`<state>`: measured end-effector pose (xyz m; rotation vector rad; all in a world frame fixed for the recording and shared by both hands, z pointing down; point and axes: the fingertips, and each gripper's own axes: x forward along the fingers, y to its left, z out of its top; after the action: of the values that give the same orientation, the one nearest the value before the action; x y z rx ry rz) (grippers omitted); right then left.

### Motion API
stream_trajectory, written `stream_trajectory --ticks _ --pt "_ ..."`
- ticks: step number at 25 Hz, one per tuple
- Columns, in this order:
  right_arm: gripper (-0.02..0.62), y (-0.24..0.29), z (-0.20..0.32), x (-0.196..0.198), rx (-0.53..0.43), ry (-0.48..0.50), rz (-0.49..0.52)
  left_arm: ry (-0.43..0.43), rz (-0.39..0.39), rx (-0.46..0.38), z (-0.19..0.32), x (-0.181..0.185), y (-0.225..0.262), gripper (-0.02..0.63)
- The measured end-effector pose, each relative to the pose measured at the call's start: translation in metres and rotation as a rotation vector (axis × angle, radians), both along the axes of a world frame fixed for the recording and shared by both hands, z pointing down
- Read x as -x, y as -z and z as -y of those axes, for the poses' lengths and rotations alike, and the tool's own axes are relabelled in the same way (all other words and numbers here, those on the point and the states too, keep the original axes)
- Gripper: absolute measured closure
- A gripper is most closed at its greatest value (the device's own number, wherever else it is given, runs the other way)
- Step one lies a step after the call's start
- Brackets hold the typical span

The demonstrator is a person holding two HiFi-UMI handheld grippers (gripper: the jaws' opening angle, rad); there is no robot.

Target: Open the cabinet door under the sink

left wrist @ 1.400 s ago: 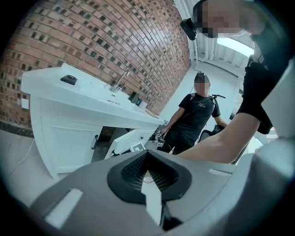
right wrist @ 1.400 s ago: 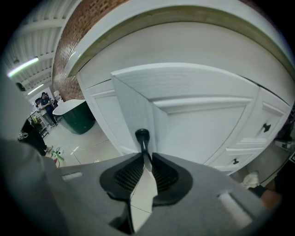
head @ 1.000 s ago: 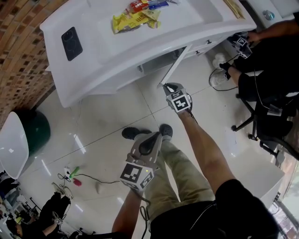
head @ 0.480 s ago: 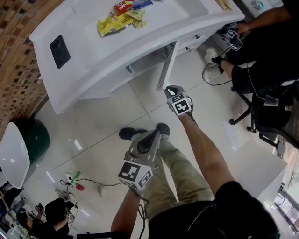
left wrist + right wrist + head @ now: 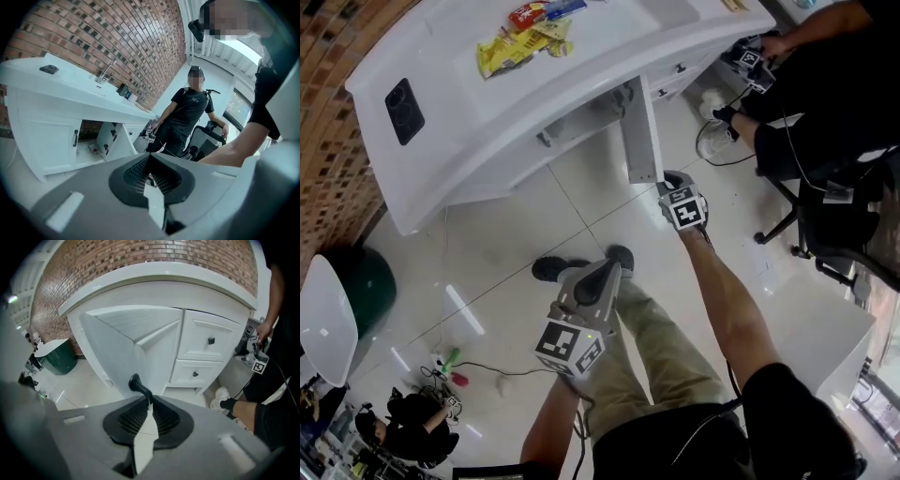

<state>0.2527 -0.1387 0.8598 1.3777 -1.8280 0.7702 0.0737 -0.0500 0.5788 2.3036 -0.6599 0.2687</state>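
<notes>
Head view: white cabinet (image 5: 478,131), its plain white door (image 5: 642,131) swung wide out over the tiled floor (image 5: 516,244). Right gripper (image 5: 666,178) has just been closing its jaws, which pinch the door's black handle (image 5: 138,384), as the right gripper view shows. Left gripper (image 5: 607,274) hangs well apart from the cabinet, jaws together on nothing. Yellow packets (image 5: 511,49) on top carry unreadable print. Left gripper view alone shows the opened compartment (image 5: 89,133).

Your head view looks steeply down from well above on the cabinet door (image 5: 642,141). Your right gripper view faces its handle (image 5: 136,383) from very near. Your left gripper view sees the same door from farther away and low.
</notes>
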Motion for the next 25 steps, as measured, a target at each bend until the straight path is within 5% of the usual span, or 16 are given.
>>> stream_trajectory --ticks 11,22,25 --pt "0.578 -0.001 -0.005 -0.062 0.009 0.106 -0.035 -0.03 0.015 0.003 -0.002 -0.018 -0.001 0.591" --pt "0.548 -0.005 0.002 -0.12 0.049 0.085 -0.064 -0.083 0.069 -0.03 -0.003 -0.024 0.018 0.591" --pt "0.556 -0.004 0.001 -0.115 0.077 0.032 -0.007 -0.084 0.077 -0.025 -0.01 -0.02 0.016 0.59"
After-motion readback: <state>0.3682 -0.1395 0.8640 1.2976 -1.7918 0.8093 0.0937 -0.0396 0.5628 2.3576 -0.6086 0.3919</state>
